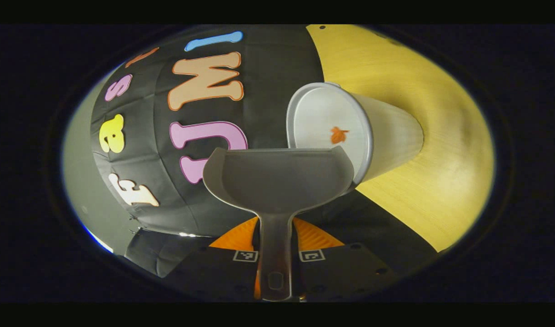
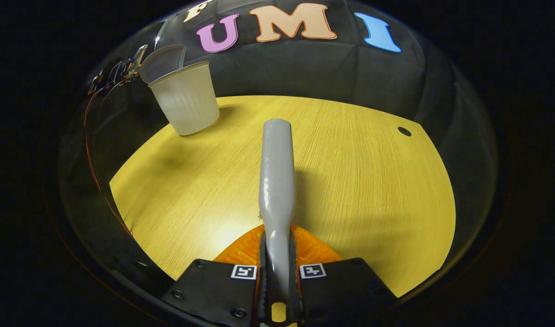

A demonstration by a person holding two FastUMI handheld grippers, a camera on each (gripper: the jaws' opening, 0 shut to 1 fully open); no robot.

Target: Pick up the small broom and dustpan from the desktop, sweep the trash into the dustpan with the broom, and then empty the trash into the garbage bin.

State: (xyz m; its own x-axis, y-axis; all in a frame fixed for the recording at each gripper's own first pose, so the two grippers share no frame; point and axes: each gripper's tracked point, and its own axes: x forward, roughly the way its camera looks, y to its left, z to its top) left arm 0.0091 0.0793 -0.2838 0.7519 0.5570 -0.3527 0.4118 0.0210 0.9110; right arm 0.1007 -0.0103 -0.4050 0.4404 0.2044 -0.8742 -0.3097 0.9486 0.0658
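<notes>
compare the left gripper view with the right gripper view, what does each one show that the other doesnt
Left gripper view: the inside of the garbage bin, with a small orange scrap of trash lying in it, and the dustpan's bare scoop at the bin's rim, its handle clamped in the left tongs.

Right gripper view: the broom handle gripped in the right tongs, the bin seen from outside, standing upright, and a small dark hole in the desktop.

Both: the bin, the dustpan tipped over it, and the yellow wooden desktop.
</notes>
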